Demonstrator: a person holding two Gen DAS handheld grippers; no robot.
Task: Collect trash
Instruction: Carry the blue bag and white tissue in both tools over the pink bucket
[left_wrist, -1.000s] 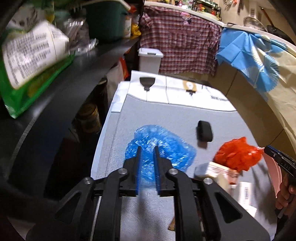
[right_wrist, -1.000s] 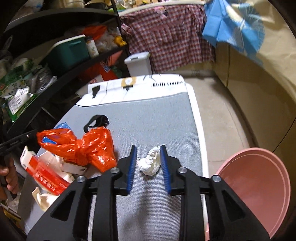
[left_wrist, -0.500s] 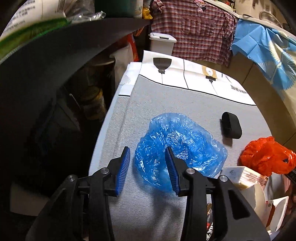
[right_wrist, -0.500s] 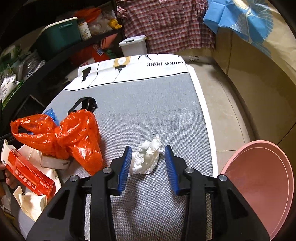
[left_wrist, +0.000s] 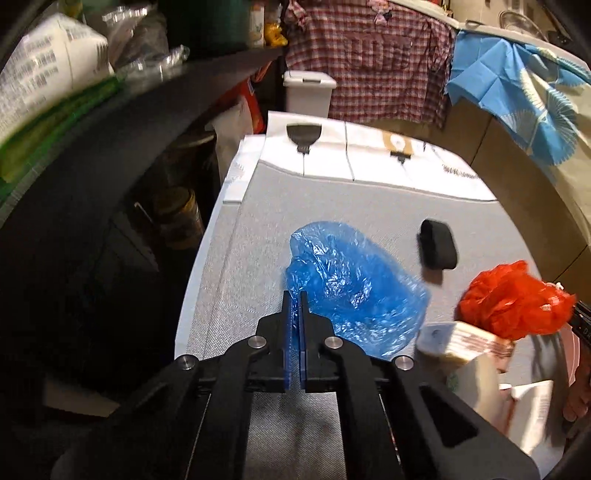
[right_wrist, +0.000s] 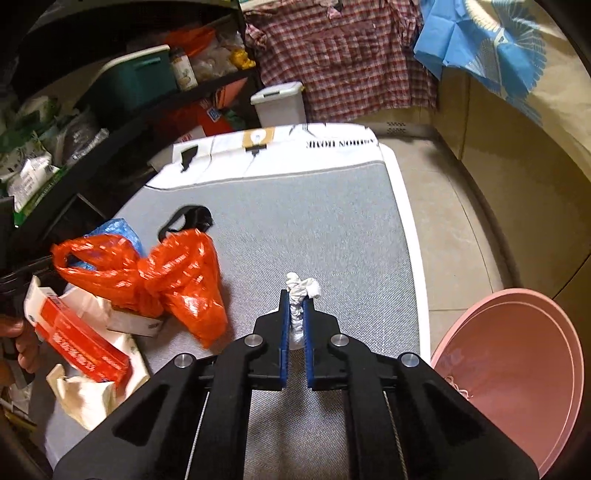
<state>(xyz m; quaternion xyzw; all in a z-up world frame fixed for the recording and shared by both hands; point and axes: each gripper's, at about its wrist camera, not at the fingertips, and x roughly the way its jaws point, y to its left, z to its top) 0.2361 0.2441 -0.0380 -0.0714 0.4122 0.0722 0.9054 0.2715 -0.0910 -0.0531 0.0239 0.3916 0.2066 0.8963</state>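
Observation:
A crumpled blue plastic bag (left_wrist: 354, 288) lies on the grey mat (left_wrist: 280, 206). My left gripper (left_wrist: 295, 297) has its jaws closing tight on the bag's near left edge, and the blue pads pinch the film. In the right wrist view a white tissue wad (right_wrist: 303, 286) sticks up from between the pads of my right gripper (right_wrist: 296, 295), whose jaws are closing and squeeze it just above the mat (right_wrist: 295, 206). An orange plastic bag (right_wrist: 173, 273) lies to the left of the tissue.
A red and white carton (right_wrist: 81, 336) and torn paper lie by the orange bag (left_wrist: 513, 302). A black object (left_wrist: 437, 249) sits mid-mat. A pink basin (right_wrist: 517, 369) stands on the floor at right. Dark shelves (left_wrist: 110, 147) crowd the left; a white bin (left_wrist: 308, 92) stands behind.
Both grippers have gone from open to shut. The left one now pinches the blue bag's edge, and the right one now squeezes the white tissue that lay between its pads.

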